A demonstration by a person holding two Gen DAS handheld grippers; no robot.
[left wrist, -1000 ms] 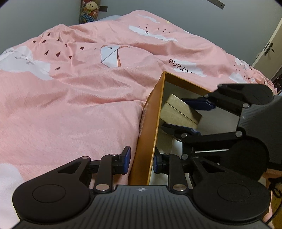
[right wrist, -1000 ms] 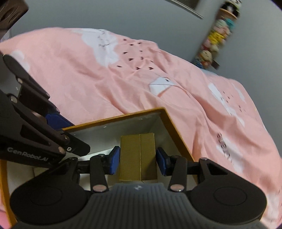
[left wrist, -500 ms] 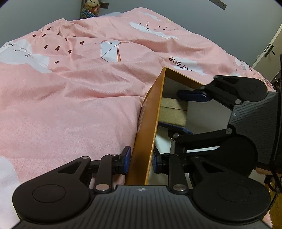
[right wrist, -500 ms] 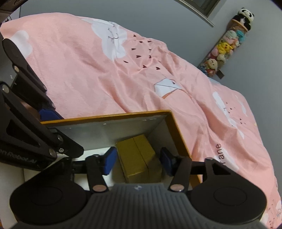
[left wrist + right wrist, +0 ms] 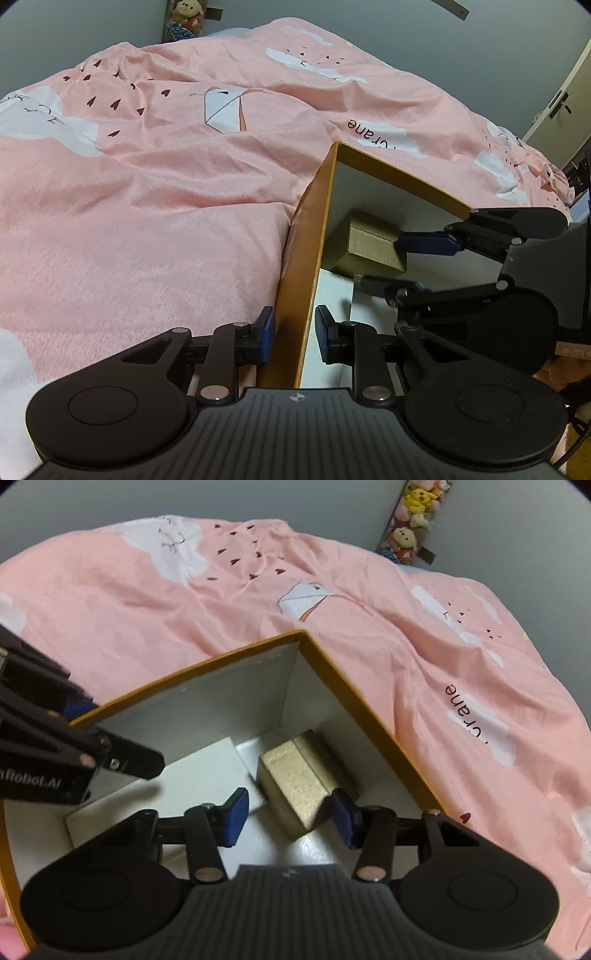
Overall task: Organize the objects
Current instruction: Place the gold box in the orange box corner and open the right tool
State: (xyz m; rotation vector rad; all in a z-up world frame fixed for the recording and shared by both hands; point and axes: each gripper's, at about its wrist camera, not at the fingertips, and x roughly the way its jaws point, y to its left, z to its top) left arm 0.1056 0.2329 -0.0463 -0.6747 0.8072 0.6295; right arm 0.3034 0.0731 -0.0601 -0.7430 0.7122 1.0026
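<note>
Lay spread across the whole far scene: a pink duvet (image 5: 155, 206) printed with white clouds, small dark hearts and the word "crane". Sat on it at the near right: an open orange cardboard box (image 5: 303, 258) with white inner walls, its far corner pointing away in the right wrist view (image 5: 303, 637). Lay flat on the box floor toward the left: a white insert (image 5: 166, 786). Rested in the far right corner of the box, close against the right wall and tilted: a small gold box (image 5: 295, 775), also visible past the orange wall in the left wrist view (image 5: 369, 243).

Straddled the near left wall of the orange box: the left gripper (image 5: 293, 332), one blue pad outside and one inside, narrowly parted with a gap on the inner side, not clearly clamped. Hung inside the box, opened wide: the right gripper (image 5: 290, 818), its right pad touching the gold box's near corner, its left pad apart from it, gripping nothing. Stood on a far wall shelf: plush toys (image 5: 410, 524).
</note>
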